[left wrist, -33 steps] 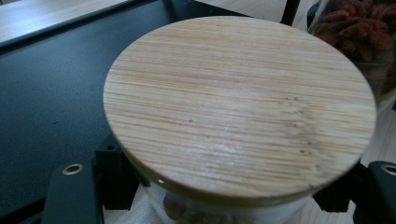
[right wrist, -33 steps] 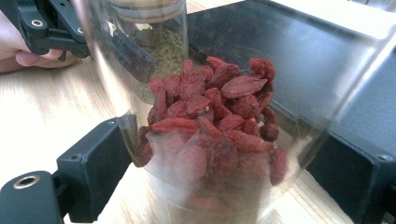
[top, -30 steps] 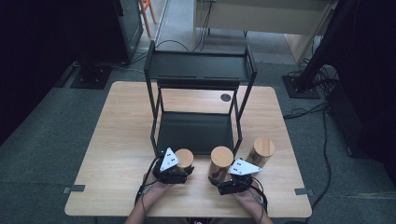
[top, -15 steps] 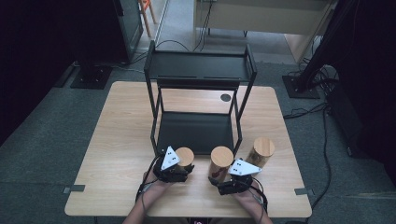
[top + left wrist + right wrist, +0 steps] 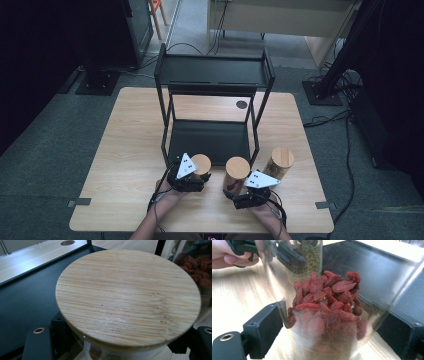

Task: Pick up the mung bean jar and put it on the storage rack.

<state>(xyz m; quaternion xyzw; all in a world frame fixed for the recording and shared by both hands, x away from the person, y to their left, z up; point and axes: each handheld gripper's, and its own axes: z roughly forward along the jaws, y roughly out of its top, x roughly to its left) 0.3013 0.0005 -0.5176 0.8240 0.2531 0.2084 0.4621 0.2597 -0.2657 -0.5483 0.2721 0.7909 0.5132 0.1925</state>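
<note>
My left gripper [image 5: 192, 176] clamped the bamboo-lidded jar [image 5: 127, 297] at the front edge of the black rack [image 5: 210, 135]. My right gripper [image 5: 248, 192] gripped the jar of red berries [image 5: 329, 312] just beside it.

A black two-tier metal rack [image 5: 214, 100] stands upright at the centre of a light wooden table [image 5: 130, 150], its lower shelf [image 5: 210, 140] dark and bare. A third jar with a wooden lid [image 5: 279, 162] stands on the table just right of the rack's front right leg. A round dark grommet [image 5: 242, 104] sits in the tabletop behind the rack. Cables [image 5: 345, 120] lie on the grey floor right of the table.
</note>
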